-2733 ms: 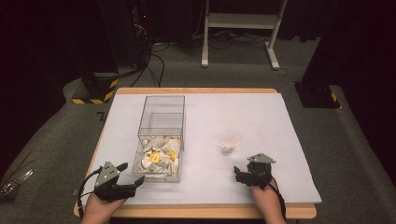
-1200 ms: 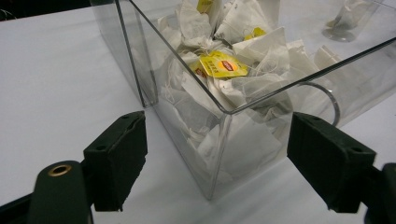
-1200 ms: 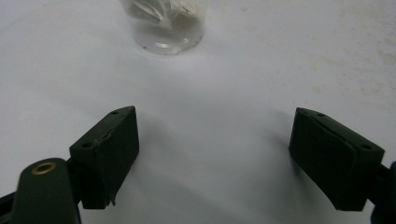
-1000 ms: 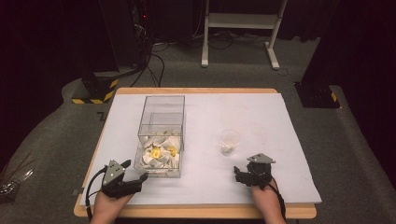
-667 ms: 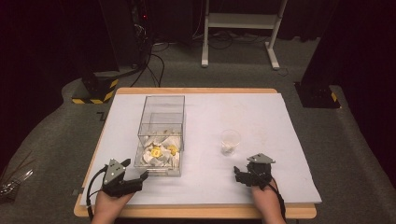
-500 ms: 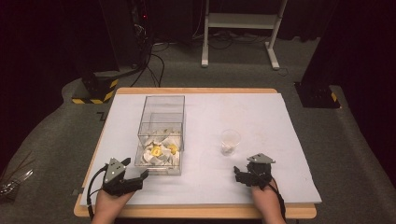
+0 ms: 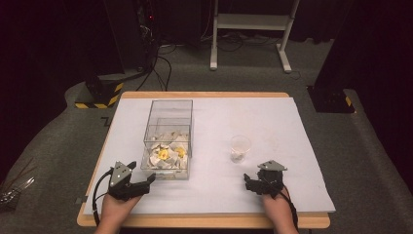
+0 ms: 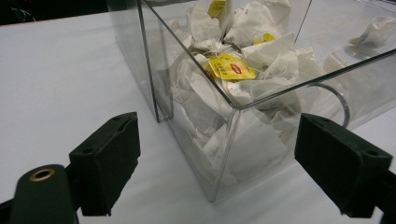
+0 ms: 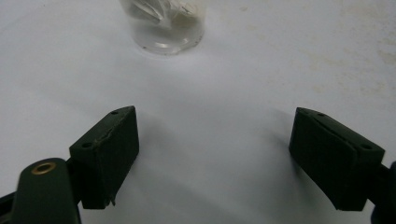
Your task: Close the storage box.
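Tea bags (image 8: 233, 70) heaped in a clear box (image 7: 168, 141) (light, soft, judged best pinched by one paper corner). Both grippers' jaws are spread apart, empty.

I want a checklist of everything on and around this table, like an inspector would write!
Surface: white sheet over a wooden table, faint stains at right.
Job's things: clear box holding tea bags, some with yellow tags; clear cup standing apart to its right, something pale inside.
Clutter: nothing seen on the sheet.
Grippers: left gripper open, its jaws either side of the box's near corner; right gripper open, empty, pointing at the cup.
Cables: one trails from each gripper; more lie on the floor behind.
Surroundings: grey carpet, white stand legs, dark curtains.
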A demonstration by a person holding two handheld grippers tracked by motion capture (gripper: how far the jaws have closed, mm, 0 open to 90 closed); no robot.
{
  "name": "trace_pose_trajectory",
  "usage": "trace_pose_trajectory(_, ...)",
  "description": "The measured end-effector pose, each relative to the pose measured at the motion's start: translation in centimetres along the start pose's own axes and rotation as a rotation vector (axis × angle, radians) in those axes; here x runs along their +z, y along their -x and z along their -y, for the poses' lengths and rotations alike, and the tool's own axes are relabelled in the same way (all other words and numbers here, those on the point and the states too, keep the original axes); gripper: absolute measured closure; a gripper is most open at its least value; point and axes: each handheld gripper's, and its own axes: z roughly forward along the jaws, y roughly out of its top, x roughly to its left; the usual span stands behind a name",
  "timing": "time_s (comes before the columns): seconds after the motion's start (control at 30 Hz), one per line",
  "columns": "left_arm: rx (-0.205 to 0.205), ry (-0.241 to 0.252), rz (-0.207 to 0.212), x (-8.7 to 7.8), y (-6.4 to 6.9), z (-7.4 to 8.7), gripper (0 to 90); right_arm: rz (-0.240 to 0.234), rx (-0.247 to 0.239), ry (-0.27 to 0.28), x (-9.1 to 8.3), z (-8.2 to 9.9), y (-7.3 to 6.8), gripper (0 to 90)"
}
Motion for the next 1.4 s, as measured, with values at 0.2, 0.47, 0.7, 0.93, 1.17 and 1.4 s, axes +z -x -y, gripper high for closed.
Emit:
trace_pose_trajectory(0.2,-0.007,-0.013,-0.001,0.4,-0.4,-0.2,12.8,0.000,0.001,0.000,0.0,0.0,0.0,16.0)
trace_pose_trajectory(0.47,-0.003,-0.020,-0.007,1.0,-0.6,-0.7,11.8,-0.001,0.000,0.000,0.0,0.0,0.0,16.0)
trace_pose_trajectory(0.7,-0.005,-0.018,-0.012,1.7,-0.8,-1.1,11.7,0.000,0.000,0.000,0.0,0.0,0.0,16.0)
trace_pose_trajectory(0.93,-0.006,-0.015,-0.022,2.4,-1.1,-1.2,11.7,-0.001,0.000,0.000,0.0,0.0,0.0,16.0)
trace_pose_trajectory(1.17,-0.020,-0.010,-0.032,3.2,-1.6,-1.5,11.9,-0.001,-0.001,0.000,0.0,0.0,0.0,15.9)
trace_pose_trajectory(1.4,-0.024,-0.008,-0.033,4.0,-1.9,-1.8,12.0,-0.001,-0.001,0.000,0.0,0.0,0.0,15.9)
